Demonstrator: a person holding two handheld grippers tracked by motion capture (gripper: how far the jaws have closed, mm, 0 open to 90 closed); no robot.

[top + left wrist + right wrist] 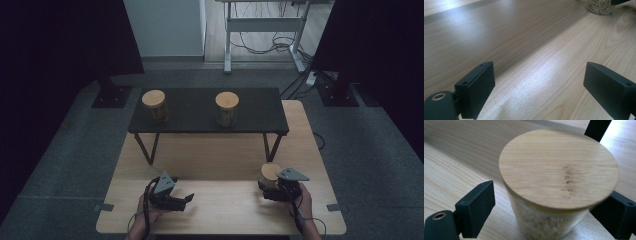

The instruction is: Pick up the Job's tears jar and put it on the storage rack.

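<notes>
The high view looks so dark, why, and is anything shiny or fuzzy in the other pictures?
High view: dim, black curtains at both sides. Left gripper view: a pale sheen streaks the wooden table. Right gripper view: the jar's wooden lid is bright, slightly soft at its near edge.

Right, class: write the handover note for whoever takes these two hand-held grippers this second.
Right hand-held gripper: jaws astride the near jar on the wooden table; left pad looks clear of the glass, so grip not confirmed.
Left hand-held gripper: open, empty, low over the table.
Two more lidded jars, left and right, stand on the black shelf.
Done: right jaws positioned.
Left: probably close, lift, shelve.
</notes>
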